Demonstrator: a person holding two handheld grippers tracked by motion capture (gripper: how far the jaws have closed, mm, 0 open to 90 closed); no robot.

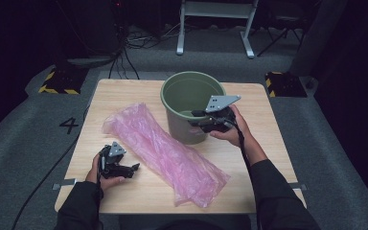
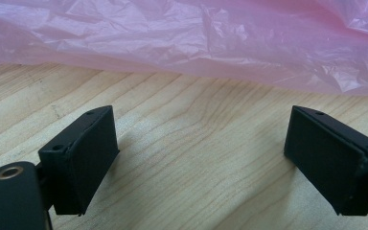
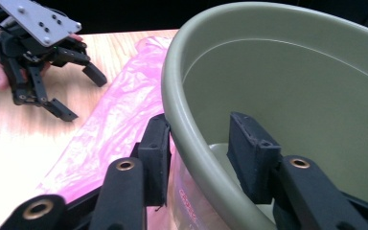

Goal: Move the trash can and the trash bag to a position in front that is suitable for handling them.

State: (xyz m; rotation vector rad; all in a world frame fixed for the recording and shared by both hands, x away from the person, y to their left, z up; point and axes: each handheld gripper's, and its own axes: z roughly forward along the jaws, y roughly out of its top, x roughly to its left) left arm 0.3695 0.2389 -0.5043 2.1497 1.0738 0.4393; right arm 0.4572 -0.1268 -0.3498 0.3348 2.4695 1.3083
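Bucket (image 3: pixel 287 72) base hidden behind right gripper (image 3: pixel 199 153)

Things around the wooden table

The table (image 1: pixel 124 91) stands on a grey carpet (image 1: pixel 24 139) with a black number four (image 1: pixel 69 125) on it. Behind it are black cables (image 1: pixel 124 52), a white metal frame (image 1: pixel 215 24), and two blocks with yellow and black stripes (image 1: pixel 60 81).

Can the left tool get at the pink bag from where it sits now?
Probably yes. The left tool rests on the table with its jaws open toward the pink bag, whose edge lies just ahead; bare wood is all that lies between them.
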